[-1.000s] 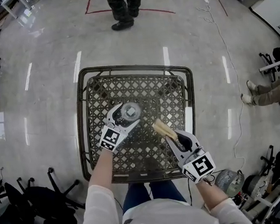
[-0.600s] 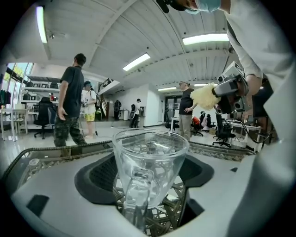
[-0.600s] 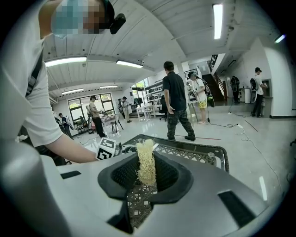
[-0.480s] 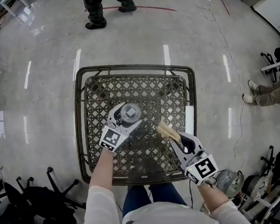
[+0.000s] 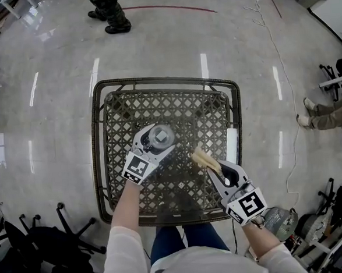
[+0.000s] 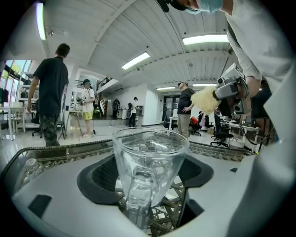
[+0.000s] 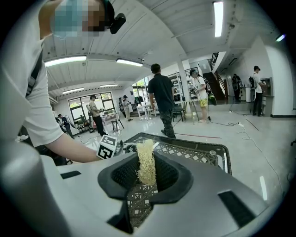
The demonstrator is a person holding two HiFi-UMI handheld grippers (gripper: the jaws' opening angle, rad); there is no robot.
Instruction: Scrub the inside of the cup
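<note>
A clear glass cup (image 6: 149, 171) with a handle stands upright between the jaws of my left gripper (image 5: 154, 144), which is shut on it above the woven table (image 5: 122, 107). From the head view I look down into the cup (image 5: 159, 136). My right gripper (image 5: 215, 166) is shut on a pale yellow fibrous scrubber (image 7: 146, 163), whose tuft (image 5: 202, 157) pokes out towards the cup. Scrubber and cup are apart, a short gap between them. In the left gripper view the scrubber (image 6: 203, 99) shows high at the right.
The dark lattice table has a raised rim (image 5: 234, 108). A white strip (image 5: 231, 145) lies at its right edge. A person's legs (image 5: 106, 9) stand beyond the table, another person's legs (image 5: 327, 111) at the right. Office chairs (image 5: 32, 245) stand at lower left.
Both grippers have barely shifted over the last half second. A second ago the right gripper was slightly higher. The person beyond the table has walked to the left.
</note>
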